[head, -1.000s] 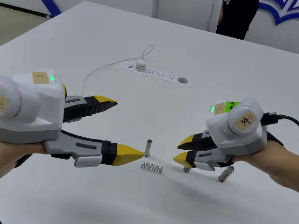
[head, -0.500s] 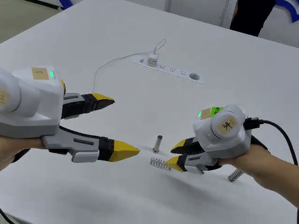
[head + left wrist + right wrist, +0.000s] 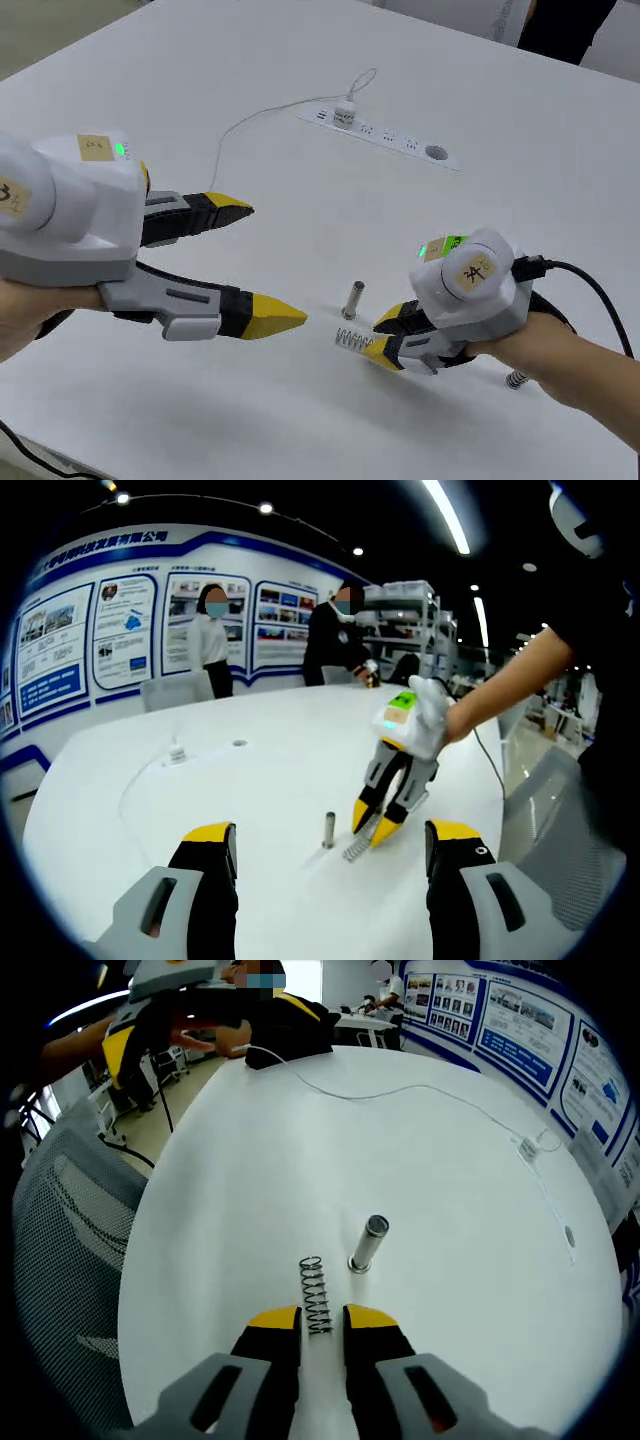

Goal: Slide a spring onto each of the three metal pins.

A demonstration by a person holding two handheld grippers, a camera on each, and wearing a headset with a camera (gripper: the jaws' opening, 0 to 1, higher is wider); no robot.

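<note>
Spring (image 3: 350, 340) lies on its side on the table (image 3: 200, 100), just beside the one upright pin (image 3: 353, 299) we can see, and is not yet on it. Within the last second the right gripper (image 3: 382, 337) has crossed from well to the right of the spring and brought its yellow tips to the coil's near end. Half a second ago it had just arrived, and it has held there since. In the right gripper view the jaws stand narrowly apart with that end of the coil between them and a sliver of table showing on one side, so we judge the pinch not yet made. We read this as the pick-up for this pin: close, lift, turn the coil upright and lower it over the top. The right hand is held low, close to the table, with the jaws pointing toward the pin and the left gripper (image 3: 278, 264). That gripper hangs above the table on the left, jaws wide apart and holding nothing, its lower tip now a little farther from the pin than a second ago. A second spring (image 3: 516, 379) lies by the right wrist, and a power strip (image 3: 390, 140) sits well behind.
</note>
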